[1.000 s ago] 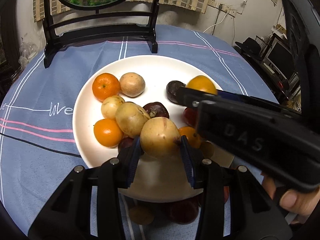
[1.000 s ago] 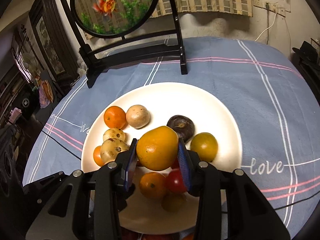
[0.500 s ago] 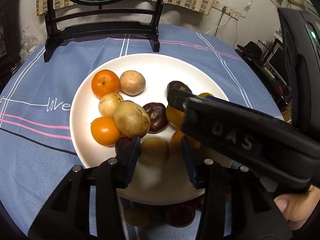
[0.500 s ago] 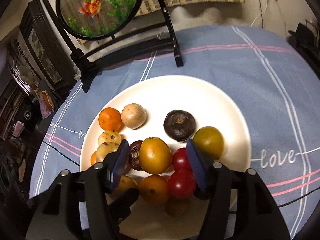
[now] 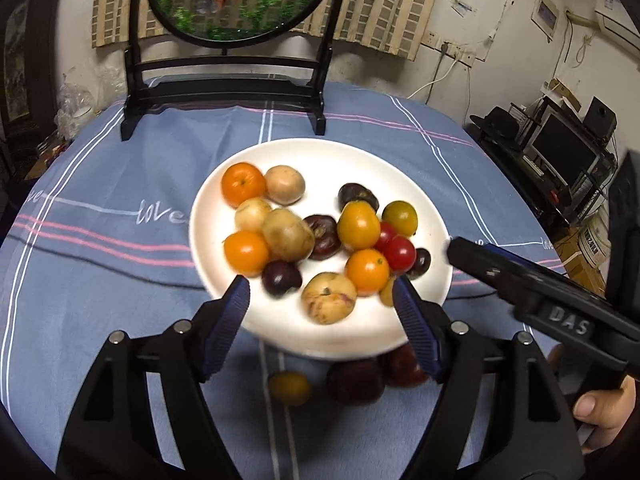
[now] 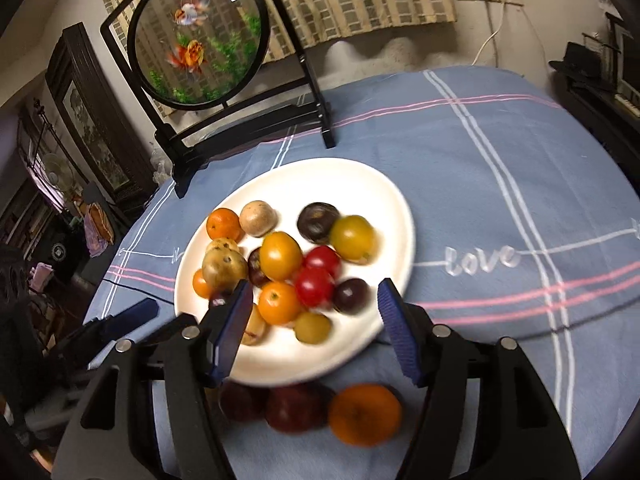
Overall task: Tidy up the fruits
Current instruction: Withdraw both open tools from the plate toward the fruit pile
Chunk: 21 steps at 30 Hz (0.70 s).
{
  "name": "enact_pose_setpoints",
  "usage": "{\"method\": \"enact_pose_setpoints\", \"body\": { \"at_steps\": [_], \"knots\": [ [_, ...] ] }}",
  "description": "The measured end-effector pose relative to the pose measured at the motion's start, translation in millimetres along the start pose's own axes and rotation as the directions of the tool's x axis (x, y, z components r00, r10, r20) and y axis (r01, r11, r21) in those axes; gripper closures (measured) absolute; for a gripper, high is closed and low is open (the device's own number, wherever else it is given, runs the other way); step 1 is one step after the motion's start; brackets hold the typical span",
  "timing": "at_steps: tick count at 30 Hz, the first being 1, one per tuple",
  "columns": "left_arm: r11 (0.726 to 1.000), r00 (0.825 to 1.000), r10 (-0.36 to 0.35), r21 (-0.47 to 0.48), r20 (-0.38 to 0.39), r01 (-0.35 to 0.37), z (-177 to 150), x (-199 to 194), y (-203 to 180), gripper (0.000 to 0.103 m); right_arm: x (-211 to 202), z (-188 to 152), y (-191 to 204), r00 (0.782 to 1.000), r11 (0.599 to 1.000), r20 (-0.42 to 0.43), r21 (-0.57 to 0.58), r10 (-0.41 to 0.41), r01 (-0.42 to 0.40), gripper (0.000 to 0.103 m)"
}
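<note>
Currently we see both jaw pairs opening with nothing pinched: left gripper [image 5: 320,304] frames a pale yellow-brown round fruit [image 5: 329,298] lying on the round white plate [image 5: 280,152], right gripper [image 6: 316,312] above the plate's near rim. Blurred dark red fruits [image 6: 294,408] and an orange mandarin [image 6: 365,414], probably, sit on the blue striped tablecloth [image 6: 500,184] just beside the plate.
</note>
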<state>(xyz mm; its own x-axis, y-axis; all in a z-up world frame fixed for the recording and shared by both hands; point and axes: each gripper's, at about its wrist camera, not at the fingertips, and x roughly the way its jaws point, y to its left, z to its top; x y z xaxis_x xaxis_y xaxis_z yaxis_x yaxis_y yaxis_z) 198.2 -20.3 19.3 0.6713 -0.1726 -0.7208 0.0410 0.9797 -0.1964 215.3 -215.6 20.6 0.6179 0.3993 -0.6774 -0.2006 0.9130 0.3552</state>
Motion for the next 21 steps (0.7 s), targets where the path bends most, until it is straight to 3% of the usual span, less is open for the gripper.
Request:
{"method": "enact_pose_setpoints", "body": {
  "at_steps": [14, 19, 21],
  "knots": [
    [0.995, 0.996, 0.085, 0.047, -0.018, -0.084, -57, -29, 15, 0.023, -36, -67, -20, 1.000, 0.999, -0.012, 0.034, -0.006, 0.006, 0.038],
    [0.978, 0.983, 0.178, 0.120, -0.034, -0.173, -75, -21, 22, 0.023, -39, -88, -18, 0.999, 1.000, -0.031, 0.014, -0.018, 0.018, 0.037],
    [0.978, 0.982, 0.181, 0.117, -0.050, -0.175, -79, -19, 27, 0.023, -38, -94, -18, 0.999, 1.000, -0.041, 0.010, -0.019, 0.019, 0.037]
  ]
}}
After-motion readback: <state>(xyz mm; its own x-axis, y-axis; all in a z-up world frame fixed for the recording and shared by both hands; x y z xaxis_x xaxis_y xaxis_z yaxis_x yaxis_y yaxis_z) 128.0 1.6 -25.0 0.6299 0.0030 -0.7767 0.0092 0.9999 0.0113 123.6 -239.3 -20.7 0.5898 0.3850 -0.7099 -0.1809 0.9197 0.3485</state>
